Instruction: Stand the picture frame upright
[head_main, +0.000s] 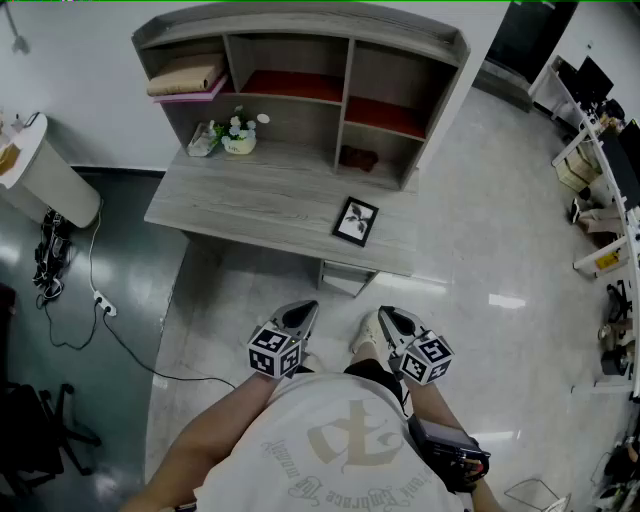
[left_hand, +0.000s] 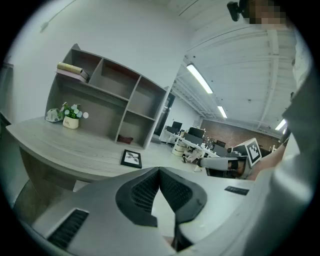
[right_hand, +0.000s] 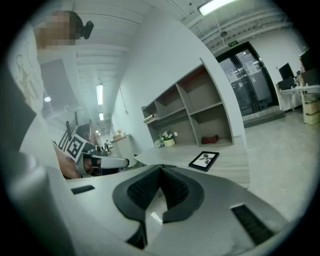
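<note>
**Approach not yet begun: frame lying flat, both tongs closed**

The person is standing back from the bench (head_main: 250, 205), holding both tools low and close to the body, so the task is sitting at its opening step.

The left tongs (head_main: 306, 308) are pointing toward the bench with their jaws pressed together and nothing between them; the left gripper view is showing the tips meeting over bare floor (left_hand: 159, 170).

On the bench, a small pot of flowers (head_main: 238, 134) is sitting at the left, in front of the shelf unit (head_main: 345, 75). Further right, near the front edge, the picture frame (head_main: 356, 221) is lying flat on its back with the print facing up, well apart from both tools. Both gripper views are catching it the same way, flat on the wood (left_hand: 131, 158) (right_hand: 204, 160).

The right tongs (head_main: 384, 314) are likewise closed on nothing, their tips touching (right_hand: 161, 168).

By my reading, the next move is calling for stepping in to the bench and opening at least one pair of tongs. They would need to take one edge of the frame and tip it up. The other pair would likely be steadying it, since a thin frame lying flat is offering little to grip and could slide on the smooth top.
</note>
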